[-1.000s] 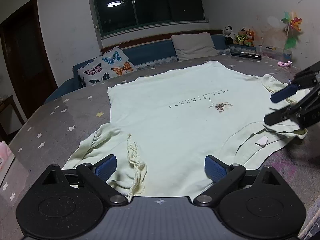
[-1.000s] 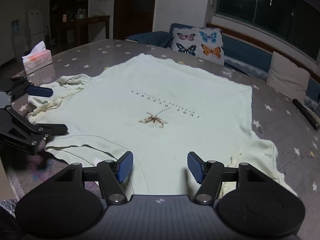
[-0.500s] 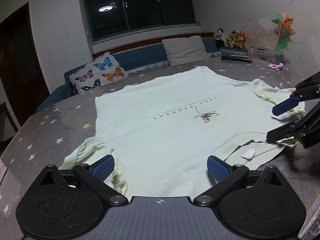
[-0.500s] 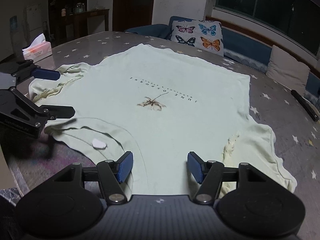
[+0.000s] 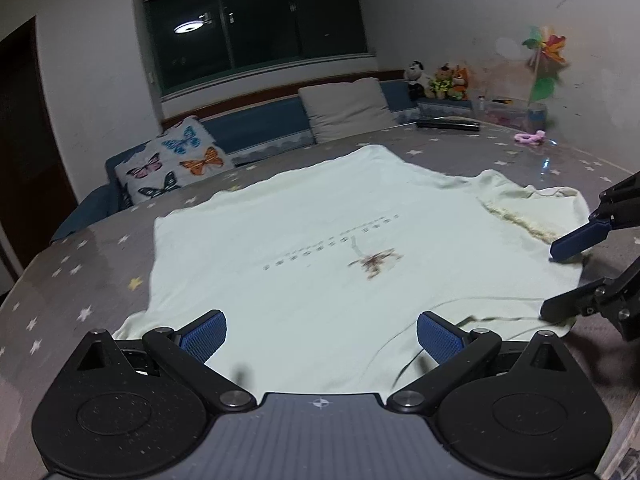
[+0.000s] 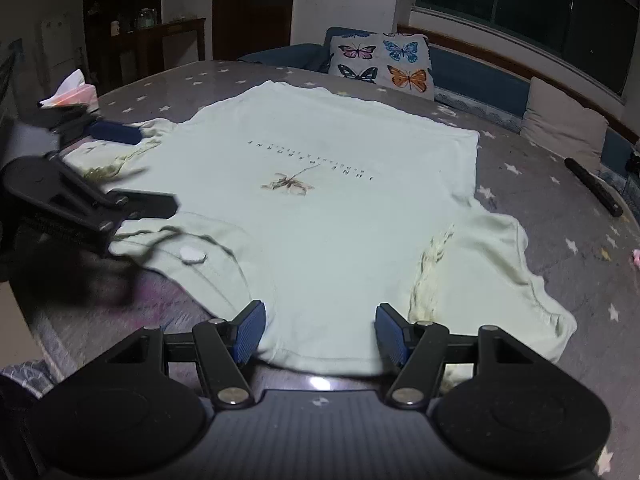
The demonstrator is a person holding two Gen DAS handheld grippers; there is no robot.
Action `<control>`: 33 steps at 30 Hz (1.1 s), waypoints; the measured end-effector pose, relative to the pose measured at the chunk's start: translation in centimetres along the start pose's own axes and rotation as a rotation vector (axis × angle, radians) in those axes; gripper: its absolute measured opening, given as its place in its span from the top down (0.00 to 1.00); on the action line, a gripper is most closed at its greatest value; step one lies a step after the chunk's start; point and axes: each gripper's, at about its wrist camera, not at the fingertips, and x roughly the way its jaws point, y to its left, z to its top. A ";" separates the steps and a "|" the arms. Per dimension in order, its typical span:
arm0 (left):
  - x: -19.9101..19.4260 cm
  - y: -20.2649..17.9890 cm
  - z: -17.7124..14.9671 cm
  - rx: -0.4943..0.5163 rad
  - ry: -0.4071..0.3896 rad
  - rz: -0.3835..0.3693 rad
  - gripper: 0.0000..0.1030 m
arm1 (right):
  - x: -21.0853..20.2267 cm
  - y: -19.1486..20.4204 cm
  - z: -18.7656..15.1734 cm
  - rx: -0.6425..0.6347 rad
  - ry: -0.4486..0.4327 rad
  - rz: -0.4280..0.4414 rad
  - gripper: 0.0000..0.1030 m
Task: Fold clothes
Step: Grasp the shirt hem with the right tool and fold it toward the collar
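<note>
The pale green cotton T-shirt (image 6: 328, 184) is carrying one printed line, upside down from here, seeming to read "JUNE OSBORNE"; smaller print beneath is staying illegible.

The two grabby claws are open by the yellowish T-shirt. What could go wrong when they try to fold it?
1. The sleeve is already bunched at its seam, so a fold might trap wrinkles.
2. The left gripper and right gripper sit near the collar end of the T-shirt; uneven lifting could skew the fold.
3. Both jaws stand open, so they may pinch only one layer.
</note>
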 end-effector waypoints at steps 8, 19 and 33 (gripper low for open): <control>1.4 -2.2 1.6 0.030 -0.007 -0.036 0.00 | -2.4 -2.8 -0.1 0.096 -0.074 -0.046 0.39; 2.7 -4.3 2.6 0.080 0.008 -0.070 0.00 | -2.7 -7.1 -1.8 0.232 -0.067 -0.119 0.39; 3.3 -6.3 2.8 0.141 0.023 -0.106 0.00 | -2.3 -10.4 -2.7 0.331 -0.073 -0.161 0.39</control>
